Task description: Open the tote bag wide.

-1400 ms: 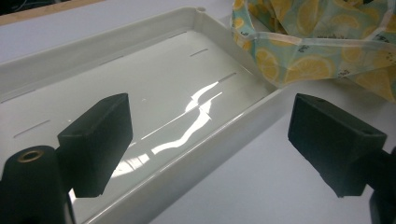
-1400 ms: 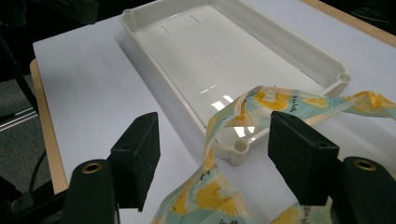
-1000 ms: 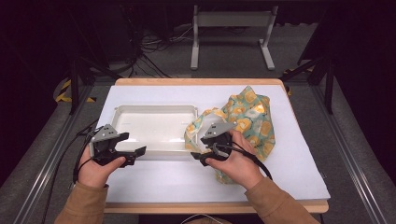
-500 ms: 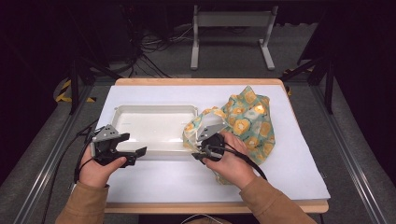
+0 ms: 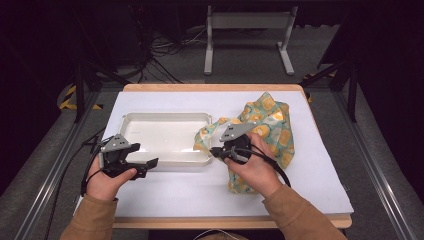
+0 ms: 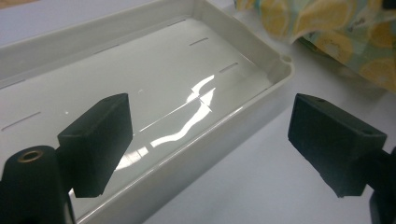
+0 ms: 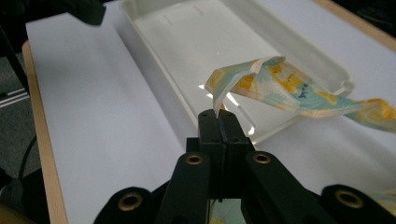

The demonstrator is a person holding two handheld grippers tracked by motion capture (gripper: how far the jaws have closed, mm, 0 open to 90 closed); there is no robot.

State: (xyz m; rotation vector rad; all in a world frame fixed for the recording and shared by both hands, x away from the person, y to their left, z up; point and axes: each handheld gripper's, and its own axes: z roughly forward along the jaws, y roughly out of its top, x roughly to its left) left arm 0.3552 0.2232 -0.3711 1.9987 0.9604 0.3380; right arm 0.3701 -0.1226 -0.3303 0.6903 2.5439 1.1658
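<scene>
At the lower left of the high view, the left hand (image 5: 106,181) grips the left gripper (image 5: 150,163) low over the white table cover (image 5: 175,190), pointing right along the near wall of the white tray (image 5: 165,118). In the left gripper view its 2 jaws stand wide apart with nothing between them, one over the tray's glossy floor and the other over the cover outside the rim. The forearm's tan sleeve (image 5: 92,222) is cut off by the bottom edge.

Right of centre, the right hand (image 5: 255,167) holds the right gripper (image 5: 214,151) at the tray's near right corner. In the right gripper view its jaws are pressed together on an edge of the lemon-print cloth (image 7: 280,91), which lifts over the tray's corner. The rest of the cloth lies crumpled on the cover to the right, partly hidden under the hand.
</scene>
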